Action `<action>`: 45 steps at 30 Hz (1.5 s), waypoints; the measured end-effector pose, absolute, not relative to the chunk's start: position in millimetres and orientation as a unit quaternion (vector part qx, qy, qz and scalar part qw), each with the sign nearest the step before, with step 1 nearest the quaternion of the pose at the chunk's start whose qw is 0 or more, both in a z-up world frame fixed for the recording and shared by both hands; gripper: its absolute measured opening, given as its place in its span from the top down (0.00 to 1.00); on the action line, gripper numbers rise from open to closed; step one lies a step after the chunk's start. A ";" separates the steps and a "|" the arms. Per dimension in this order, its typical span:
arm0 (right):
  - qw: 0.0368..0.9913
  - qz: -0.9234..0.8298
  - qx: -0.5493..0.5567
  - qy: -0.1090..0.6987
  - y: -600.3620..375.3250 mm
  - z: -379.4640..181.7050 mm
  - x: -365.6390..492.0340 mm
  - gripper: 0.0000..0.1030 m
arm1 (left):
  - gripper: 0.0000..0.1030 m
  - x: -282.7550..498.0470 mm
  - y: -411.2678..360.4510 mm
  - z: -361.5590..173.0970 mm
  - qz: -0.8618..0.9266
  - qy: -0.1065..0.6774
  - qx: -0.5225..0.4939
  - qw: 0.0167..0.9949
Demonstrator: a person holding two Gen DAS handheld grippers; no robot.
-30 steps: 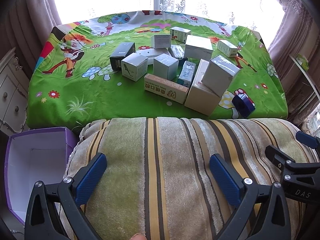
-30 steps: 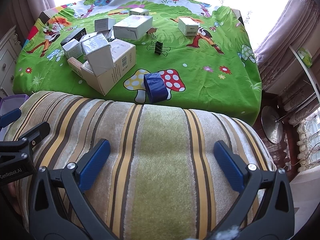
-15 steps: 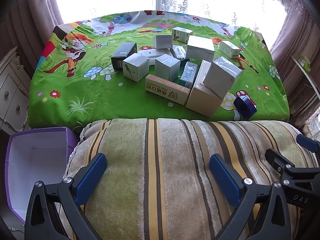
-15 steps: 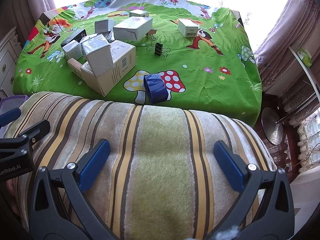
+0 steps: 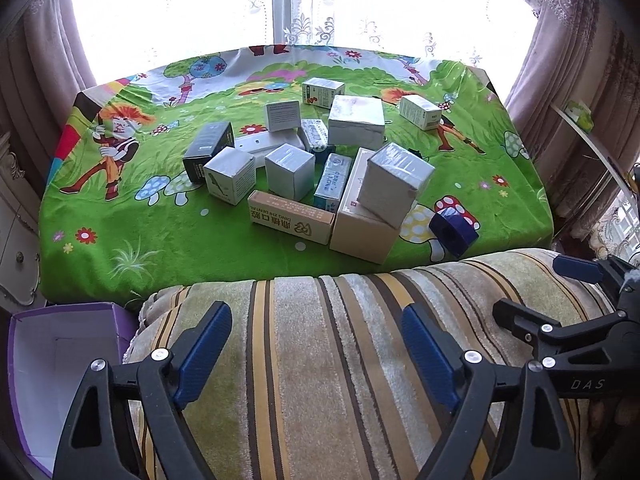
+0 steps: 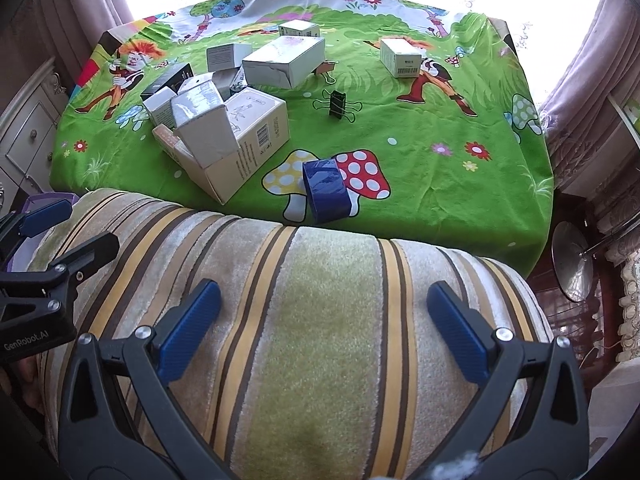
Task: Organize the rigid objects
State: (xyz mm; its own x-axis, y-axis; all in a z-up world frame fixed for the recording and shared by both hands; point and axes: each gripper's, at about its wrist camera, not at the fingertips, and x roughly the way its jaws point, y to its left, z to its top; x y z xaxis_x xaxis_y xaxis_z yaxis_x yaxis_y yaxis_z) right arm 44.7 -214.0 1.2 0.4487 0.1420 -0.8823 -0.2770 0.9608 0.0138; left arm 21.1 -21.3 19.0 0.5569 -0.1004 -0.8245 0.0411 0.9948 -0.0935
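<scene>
1. Left wrist view: the left gripper point(image 5: 316, 346) hangs over a striped cushion point(image 5: 340, 360) with nothing between its jaws. They have just been closing a little, yet stand well apart. My guess is that the sorting has not begun. A cluster of boxes point(image 5: 316, 164) lies mid-table on the green cartoon cloth point(image 5: 132, 220), and a blue box point(image 5: 454, 226) sits at the near right edge. An empty purple bin point(image 5: 60, 360) stands below the table's near left corner.

2. The next move likely calls for reaching past the cushion to a near box, such as the tan carton point(image 5: 292, 218), and carrying it to the bin.

3. Right wrist view: the right gripper point(image 6: 322, 320) is also wide open and empty above the cushion. The blue box is closest to it, at the near edge. A black binder clip point(image 6: 337, 105) lies mid-table, and a lone white box point(image 6: 401, 57) lies toward the far right corner.

4. The room: a bright curtained window point(image 5: 304, 8) stands behind the far edge, with a drawer unit point(image 6: 28, 128) at the left.
</scene>
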 end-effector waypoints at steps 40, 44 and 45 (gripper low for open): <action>0.810 0.178 -0.019 0.558 -206.5 -31.2 133.2 0.69 | 0.60 112.1 -47.8 19.7 -0.116 0.469 -0.010 0.876; 0.823 0.175 -0.019 0.540 -209.3 -17.1 125.7 0.69 | 0.60 102.3 -34.3 26.2 -0.105 0.461 -0.034 0.880; 0.826 0.173 -0.020 0.536 -209.7 -13.5 123.4 0.69 | 0.60 99.5 -29.6 27.8 -0.100 0.460 -0.041 0.881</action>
State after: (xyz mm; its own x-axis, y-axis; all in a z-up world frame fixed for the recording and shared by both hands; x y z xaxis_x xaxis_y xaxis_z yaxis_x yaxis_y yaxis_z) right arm 123.4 -209.7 -13.5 0.3654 0.2651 -0.8923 -0.3082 0.9390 0.1527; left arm 99.5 -29.6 27.8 0.5575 -0.2145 -0.8020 0.1383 0.9765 -0.1651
